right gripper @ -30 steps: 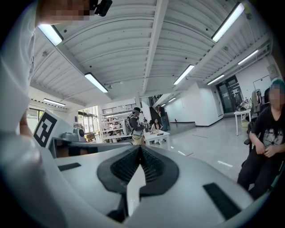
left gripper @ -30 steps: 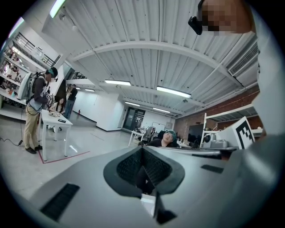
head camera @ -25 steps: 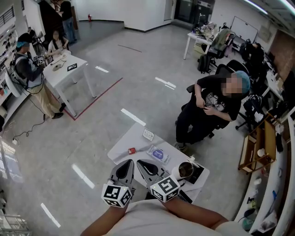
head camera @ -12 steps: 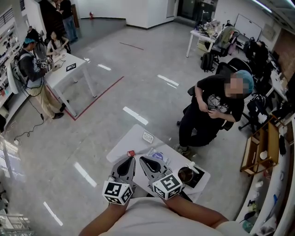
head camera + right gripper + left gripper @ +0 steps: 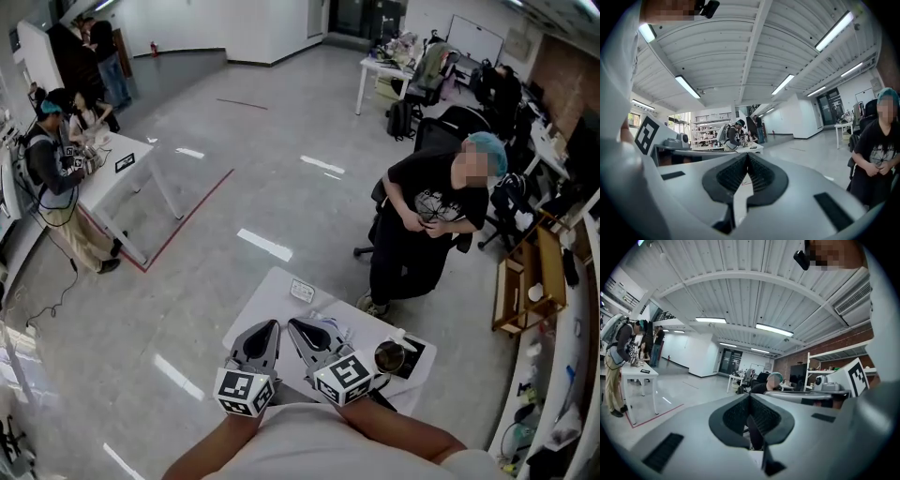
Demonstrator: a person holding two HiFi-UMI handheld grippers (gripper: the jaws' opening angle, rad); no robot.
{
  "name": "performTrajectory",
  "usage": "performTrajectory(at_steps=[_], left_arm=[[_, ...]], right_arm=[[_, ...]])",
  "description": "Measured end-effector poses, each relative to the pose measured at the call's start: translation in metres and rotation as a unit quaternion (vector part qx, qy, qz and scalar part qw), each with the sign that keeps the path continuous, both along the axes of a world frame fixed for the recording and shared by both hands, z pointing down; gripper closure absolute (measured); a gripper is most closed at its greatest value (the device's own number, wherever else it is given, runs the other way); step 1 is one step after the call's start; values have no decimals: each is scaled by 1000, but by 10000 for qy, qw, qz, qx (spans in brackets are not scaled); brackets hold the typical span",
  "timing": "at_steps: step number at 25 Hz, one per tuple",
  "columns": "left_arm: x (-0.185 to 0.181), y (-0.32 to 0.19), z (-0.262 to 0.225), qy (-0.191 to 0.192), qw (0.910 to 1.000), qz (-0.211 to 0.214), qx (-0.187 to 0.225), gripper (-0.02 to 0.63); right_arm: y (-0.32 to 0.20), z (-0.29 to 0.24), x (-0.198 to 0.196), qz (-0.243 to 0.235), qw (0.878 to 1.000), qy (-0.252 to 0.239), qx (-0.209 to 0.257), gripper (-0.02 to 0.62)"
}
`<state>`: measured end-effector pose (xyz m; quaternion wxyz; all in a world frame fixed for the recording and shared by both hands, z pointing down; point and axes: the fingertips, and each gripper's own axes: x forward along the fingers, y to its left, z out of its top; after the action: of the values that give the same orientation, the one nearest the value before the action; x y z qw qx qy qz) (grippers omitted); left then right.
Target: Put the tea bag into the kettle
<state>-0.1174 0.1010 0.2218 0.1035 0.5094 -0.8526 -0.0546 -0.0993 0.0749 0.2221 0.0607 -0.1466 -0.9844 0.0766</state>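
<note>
head view, lower centre of the frame: the left gripper (image 5: 273, 324) and the right gripper (image 5: 292, 323) lie side by side above the near edge of a small white table (image 5: 267, 298), tips pointing up-frame and close together. each carries its marker cube, left (image 5: 245, 391) and right (image 5: 344, 378), near the bottom of the frame.

jaw state: in the left gripper view the two dark ribbed pads meet at the tip, with nothing between them. the right gripper view shows the same: pads pressed together and empty.

task objects: the kettle (image 5: 388, 356) stands open-topped at the lower right of the table, on a black mat (image 5: 417, 360). it is to the right of the right gripper, just beside that gripper's cube and apart from its tip. neither gripper touches it. a flat pale packet (image 5: 336, 330) lies on the table between the right gripper and the kettle, just right of the jaw tip. the tea bag itself cannot be picked out with certainty at this size.

surroundings: a small white card-like item (image 5: 302, 292) sits near the table's far edge, above the gripper tips. a seated person in dark clothing (image 5: 427, 220) is beyond the table, upper right. a standing person (image 5: 52, 183) is at another white table (image 5: 122, 173), upper left.
</note>
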Motion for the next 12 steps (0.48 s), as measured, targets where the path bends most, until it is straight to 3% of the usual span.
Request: performTrajectory(at_steps=[12], left_arm=[[-72,24,-7,-159,9936,1115,5,598]], right_arm=[[34,-2,-70,961,9954,-38,-25,586]])
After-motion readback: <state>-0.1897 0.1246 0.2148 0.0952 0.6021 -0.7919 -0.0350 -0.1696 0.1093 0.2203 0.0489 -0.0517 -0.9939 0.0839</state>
